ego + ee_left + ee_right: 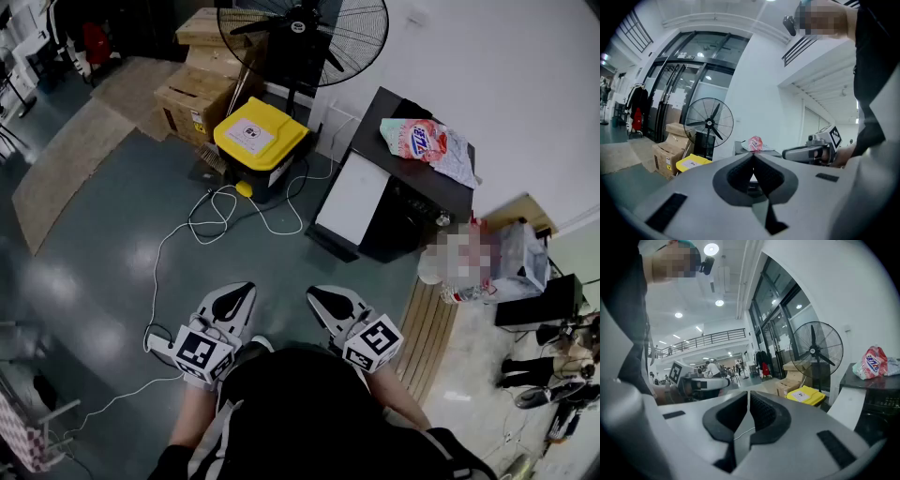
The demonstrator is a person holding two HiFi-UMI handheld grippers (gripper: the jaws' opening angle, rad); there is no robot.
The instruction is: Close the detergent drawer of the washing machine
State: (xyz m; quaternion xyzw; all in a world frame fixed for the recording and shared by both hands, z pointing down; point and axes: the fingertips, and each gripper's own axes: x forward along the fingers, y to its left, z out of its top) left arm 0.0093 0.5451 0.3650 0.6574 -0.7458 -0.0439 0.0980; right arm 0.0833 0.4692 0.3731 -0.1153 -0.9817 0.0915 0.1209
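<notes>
The washing machine (354, 197) stands ahead and to the right, with a white front and a black top; a pink and white detergent bag (428, 142) lies on the top. I cannot make out its detergent drawer from here. My left gripper (246, 289) and right gripper (314, 292) are held side by side close to my body, well short of the machine. Both are shut and hold nothing. In the left gripper view the left gripper (753, 157) points at the machine (740, 149), which is far off. Seen past the right gripper (748, 394), the machine (843, 408) sits at the right.
A yellow-lidded bin (260, 136), a standing fan (305, 33) and cardboard boxes (202, 89) stand left of the machine. A white cable (220, 211) runs over the grey floor towards me. Wooden slats (427, 333) lie at my right, with clutter beyond them.
</notes>
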